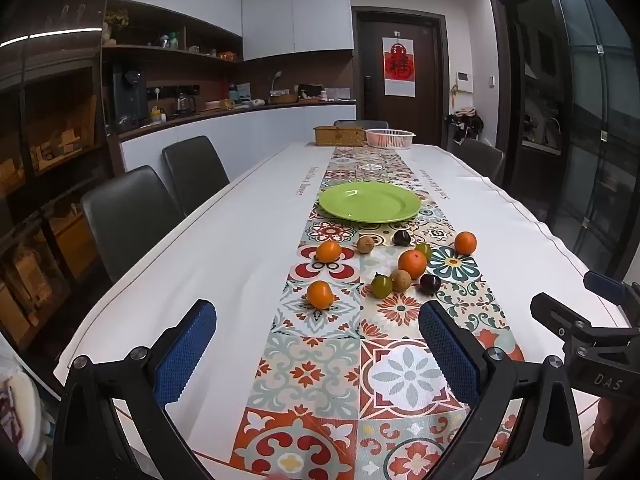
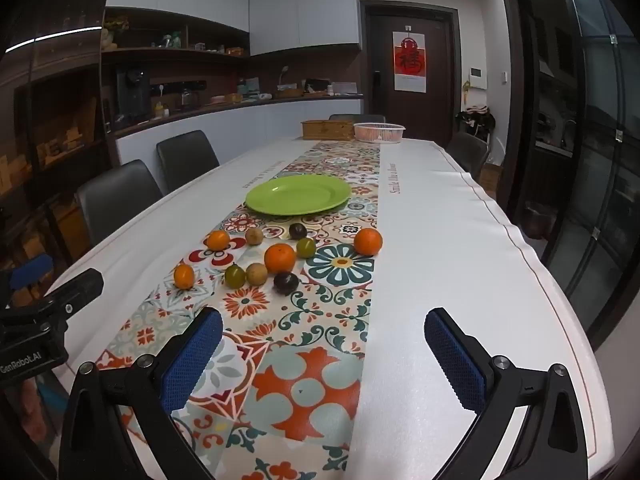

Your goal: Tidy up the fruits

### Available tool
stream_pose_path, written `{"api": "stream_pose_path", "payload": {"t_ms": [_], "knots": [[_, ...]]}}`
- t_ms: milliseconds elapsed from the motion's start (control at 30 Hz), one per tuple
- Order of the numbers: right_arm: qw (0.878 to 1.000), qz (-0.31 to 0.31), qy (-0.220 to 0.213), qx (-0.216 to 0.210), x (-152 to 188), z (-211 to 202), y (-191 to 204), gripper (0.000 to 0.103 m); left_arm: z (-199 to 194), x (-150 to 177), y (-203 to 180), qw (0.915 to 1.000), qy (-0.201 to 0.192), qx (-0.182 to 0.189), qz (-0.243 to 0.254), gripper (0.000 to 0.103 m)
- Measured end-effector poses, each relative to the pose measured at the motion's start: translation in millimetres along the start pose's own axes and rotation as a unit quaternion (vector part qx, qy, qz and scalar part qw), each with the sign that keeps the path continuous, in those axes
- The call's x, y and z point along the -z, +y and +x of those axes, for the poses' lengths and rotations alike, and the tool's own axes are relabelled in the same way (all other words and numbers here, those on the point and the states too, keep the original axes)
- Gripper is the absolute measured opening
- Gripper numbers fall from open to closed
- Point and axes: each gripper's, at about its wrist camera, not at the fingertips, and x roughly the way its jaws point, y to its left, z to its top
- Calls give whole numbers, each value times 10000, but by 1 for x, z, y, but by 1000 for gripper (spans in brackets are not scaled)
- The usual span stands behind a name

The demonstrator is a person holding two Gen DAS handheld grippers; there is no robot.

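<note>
Both the left gripper [image 1: 318, 354] and right gripper [image 2: 322, 354] hung over the near table with jaws spread and empty. The fruits [image 1: 412, 263] lay scattered on the patterned runner [image 1: 316, 364], just short of the bare green plate [image 1: 370, 202], probably their intended home

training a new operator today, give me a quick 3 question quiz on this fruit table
1. True or false: the green plate already holds fruit.
2. How many orange fruits lie on the patterned runner?
3. The left gripper and right gripper are: A) both open and holding nothing B) both shut on fruit C) one open, one shut

Key: 1 false. 2 four. 3 A.
</note>
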Motion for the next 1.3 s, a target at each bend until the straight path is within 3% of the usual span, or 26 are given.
{"api": "stream_pose_path", "payload": {"t_ms": [33, 500, 1300], "knots": [[10000, -10, 4, 5, 0, 0, 0, 102, -1, 0, -3, 9999, -81, -133, 57, 103], [10000, -31, -14, 17, 0, 0, 1, 102, -12, -4, -3, 9991, -374, -197, 33, 103], [10000, -41, -23, 6, 1, -1, 3, 102, -15, -2, -3, 9990, -403, -190, 5, 103]]}}
